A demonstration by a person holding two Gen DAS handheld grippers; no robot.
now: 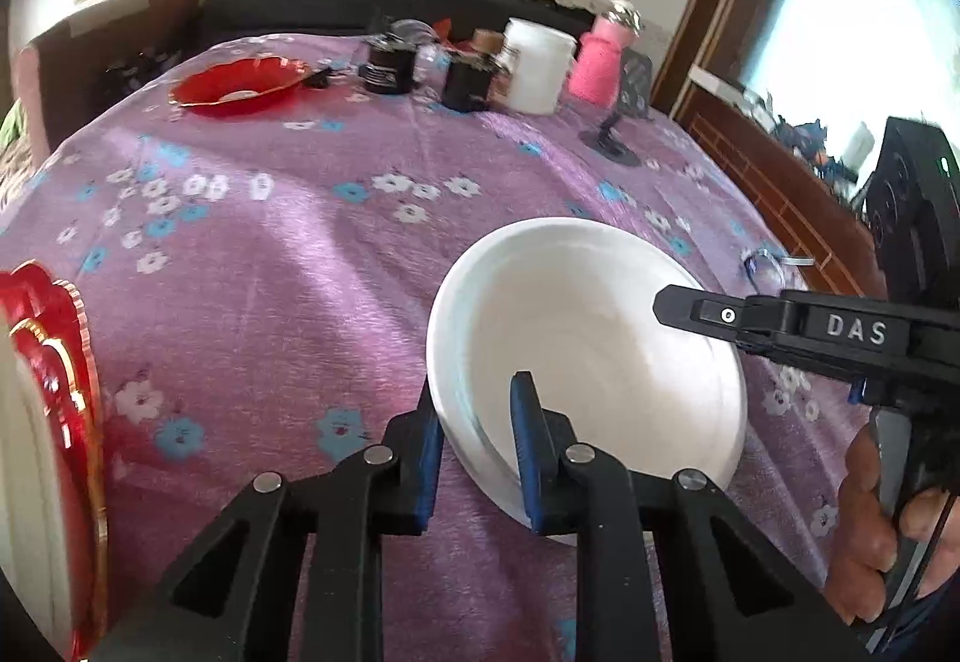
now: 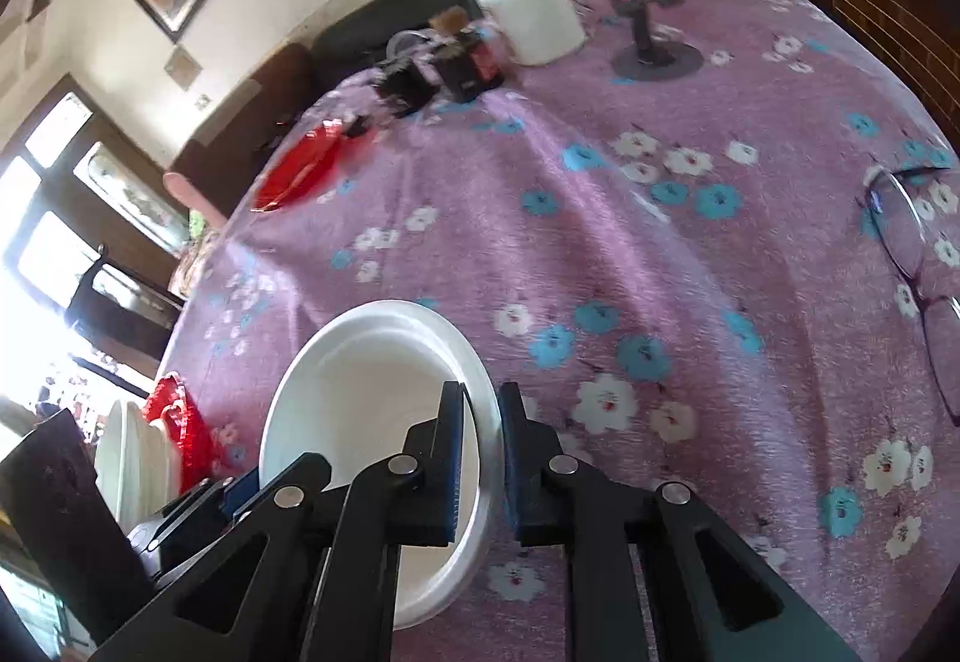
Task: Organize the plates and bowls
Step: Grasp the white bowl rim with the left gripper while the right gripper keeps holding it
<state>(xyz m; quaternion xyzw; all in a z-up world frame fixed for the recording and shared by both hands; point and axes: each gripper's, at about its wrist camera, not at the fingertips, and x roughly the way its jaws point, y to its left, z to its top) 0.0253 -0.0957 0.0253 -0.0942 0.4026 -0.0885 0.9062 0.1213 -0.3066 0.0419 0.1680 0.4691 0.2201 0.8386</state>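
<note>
Because both grippers straddle opposite rims of the white plate (image 1: 588,356), it hangs tilted above the purple tablecloth (image 1: 270,302). The left gripper (image 1: 477,458) and the right gripper (image 2: 483,458) each have jaws closed on its edge, probably to carry it toward the stack of plates (image 2: 135,458) at the left.

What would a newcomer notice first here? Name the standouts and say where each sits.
First, the white bowl near the table's front, its rim straddled by both the left gripper and the right gripper. Next, the red dish far back on the purple floral tablecloth, left of a white jar and a pink bottle.
</note>
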